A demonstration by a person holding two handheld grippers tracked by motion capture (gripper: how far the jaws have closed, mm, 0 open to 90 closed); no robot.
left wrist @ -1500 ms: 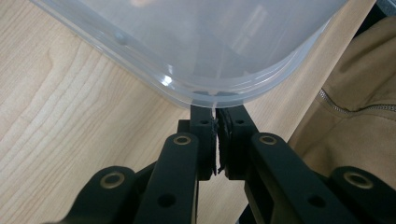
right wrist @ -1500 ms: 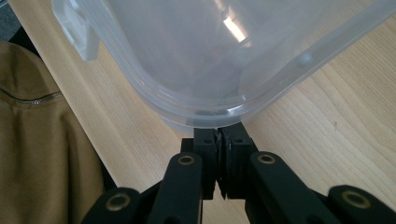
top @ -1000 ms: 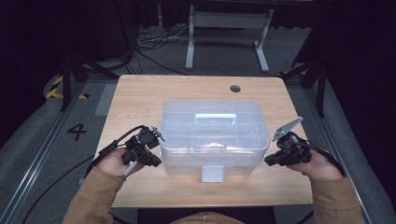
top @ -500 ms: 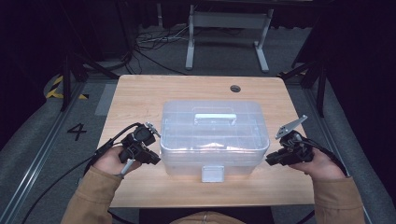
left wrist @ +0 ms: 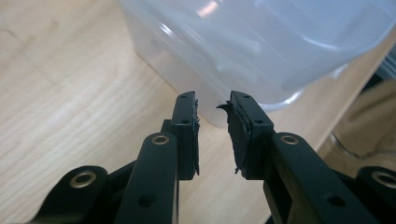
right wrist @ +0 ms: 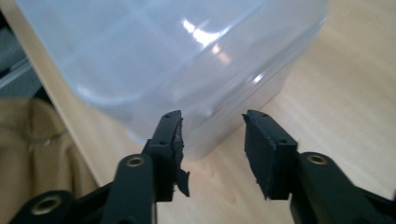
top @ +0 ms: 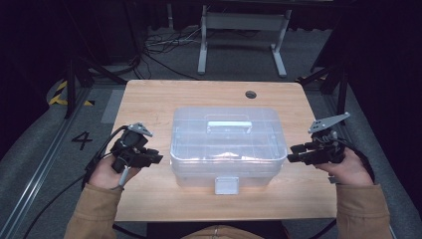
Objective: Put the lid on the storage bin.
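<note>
A clear plastic storage box [top: 228, 147] with a moulded carry handle [top: 228, 123] on its lid and a front latch [top: 225, 184] on its near side is seen standing at the middle of a light wooden table [top: 149, 99], slightly toward the near edge. Compartment dividers can be made out through the translucent lid, but the contents cannot be told. The left gripper [top: 155, 158] is held just off the box's left wall, apart from it, with its jaws parted by a narrow gap and nothing between them; in the left gripper view [left wrist: 212, 135] the lower corner of the box is seen just beyond the tips. The right gripper [top: 292, 155] is held beside the box's right wall, released more widely and empty [right wrist: 212, 149]. A round cable hole [top: 250, 94] is set near the table's far edge. Tan sleeves [top: 94, 214] are seen at the near edge, and cables [top: 159, 52] and a metal stand [top: 244, 25] lie on the floor beyond.
</note>
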